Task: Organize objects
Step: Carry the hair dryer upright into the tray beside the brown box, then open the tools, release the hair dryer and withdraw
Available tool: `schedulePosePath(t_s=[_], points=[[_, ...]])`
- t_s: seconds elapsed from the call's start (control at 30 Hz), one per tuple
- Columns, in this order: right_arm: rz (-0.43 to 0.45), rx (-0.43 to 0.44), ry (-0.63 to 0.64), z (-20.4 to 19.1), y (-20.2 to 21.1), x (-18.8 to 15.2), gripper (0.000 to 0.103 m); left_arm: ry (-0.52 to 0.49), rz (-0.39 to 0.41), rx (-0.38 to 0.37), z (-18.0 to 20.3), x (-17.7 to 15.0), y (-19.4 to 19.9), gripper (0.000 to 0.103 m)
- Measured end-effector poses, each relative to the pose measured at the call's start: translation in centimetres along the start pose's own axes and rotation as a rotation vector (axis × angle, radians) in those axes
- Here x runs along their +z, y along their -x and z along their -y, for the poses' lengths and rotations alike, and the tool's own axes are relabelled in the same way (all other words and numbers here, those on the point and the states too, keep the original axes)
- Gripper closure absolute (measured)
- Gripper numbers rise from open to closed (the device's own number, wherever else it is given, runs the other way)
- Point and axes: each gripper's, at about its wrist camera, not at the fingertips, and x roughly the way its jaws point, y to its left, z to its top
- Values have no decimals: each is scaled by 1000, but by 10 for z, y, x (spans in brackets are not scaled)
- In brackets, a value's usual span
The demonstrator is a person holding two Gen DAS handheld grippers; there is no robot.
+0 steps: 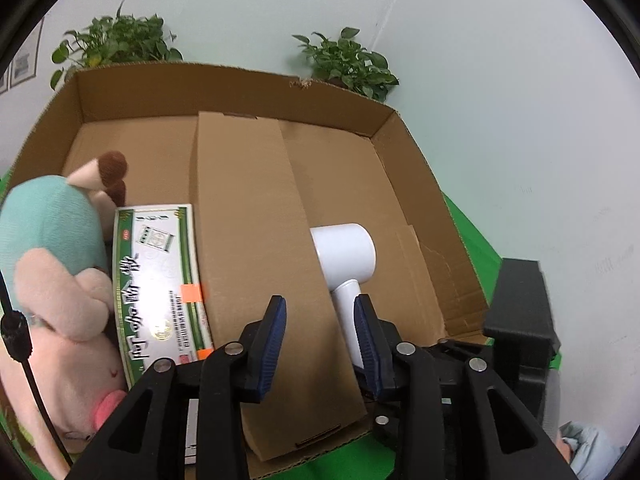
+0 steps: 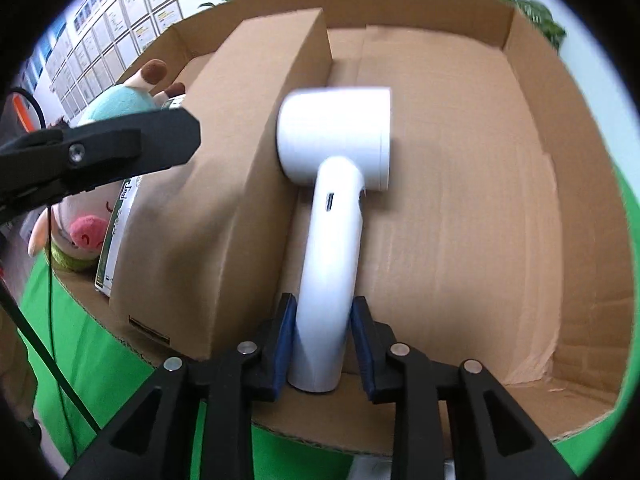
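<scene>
Right gripper [image 2: 322, 344] has its jaws around the lower end of the hair dryer [image 2: 334, 208] handle; the left blue pad looks in contact with the white shell, while the right pad seems to stand just off it, so the pinch reads as slack at best, and I cannot confirm firm pressure. Left gripper [image 1: 320, 336] holds nothing: its pads sit a little apart over the long cardboard divider [image 1: 256, 240], with only cardboard visible between them. The dryer lies inside the cardboard box [image 1: 404, 152], in the right-hand compartment, head toward the far wall and pressed against the divider's side, handle running back to the near edge. Risks from here, as judgement: if the right jaws are this loose, any lift or drag would let the smooth rounded handle slip or roll, and the heavy head would swing down onto the box floor. Pulling back while a pad catches could drag the dryer over the low near edge onto the green surface [image 2: 112, 360]. The divider looks loose, so a nudge from the left gripper or the dryer head could shift it toward the left compartment. Contents there: a plush toy [image 1: 52, 264] in teal and pink against the left wall, with a green-and-white printed carton [image 1: 160, 276] wedged between it and the divider. The rest of the right compartment shows bare cardboard floor.
</scene>
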Motion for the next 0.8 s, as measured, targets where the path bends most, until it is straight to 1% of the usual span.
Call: schedulePosePath(t_s=[0.07,0.1,0.13,0.17,0.2,0.23,0.27,0.3,0.33,0.37,0.4,0.43,0.47,0.5,0.6,0.63,0.7,0.8], points=[[35,-21,51,-8,12,-4,67,-17,20,19,4,-5,8,64],[56,-16,64,-10,19,-7,52,-31,35,35,7,-7,12,61],[87,-18,72,-13,29,-12,38,-43,46,51,10,-10,16,54],[118,-29,73,-5,38,-15,33,-59,64,73,12,-11,18,50],[162,-30,63,-4,52,-22,19,-80,91,104,18,-14,23,49],[190,-20,45,12,62,-25,16,-103,123,141,24,-18,33,43],[215,-20,23,13,73,-30,15,-127,163,177,31,-24,46,30],[229,-28,9,14,76,-29,11,-142,208,210,36,-33,66,22],[250,-34,-7,21,80,-32,6,-148,260,247,41,-42,84,4],[270,-44,-16,14,79,-30,1,-145,313,274,45,-51,102,0],[301,-77,-21,13,90,-39,1,-143,361,285,50,-58,114,0],[321,-109,-24,10,91,-31,1,-141,386,294,55,-64,123,0],[332,-131,-30,10,92,-24,1,-138,388,303,59,-67,127,0],[346,-150,-47,9,100,-31,1,-133,385,315,61,-73,132,0],[351,-166,-77,7,102,-32,1,-113,383,339,64,-83,140,0],[344,-176,-71,6,97,-32,1,-105,382,341,64,-87,143,0],[345,-193,-58,0,101,-38,1,-83,380,343,64,-91,145,0],[358,-203,-32,-7,113,-47,1,-67,368,347,60,-107,156,0]])
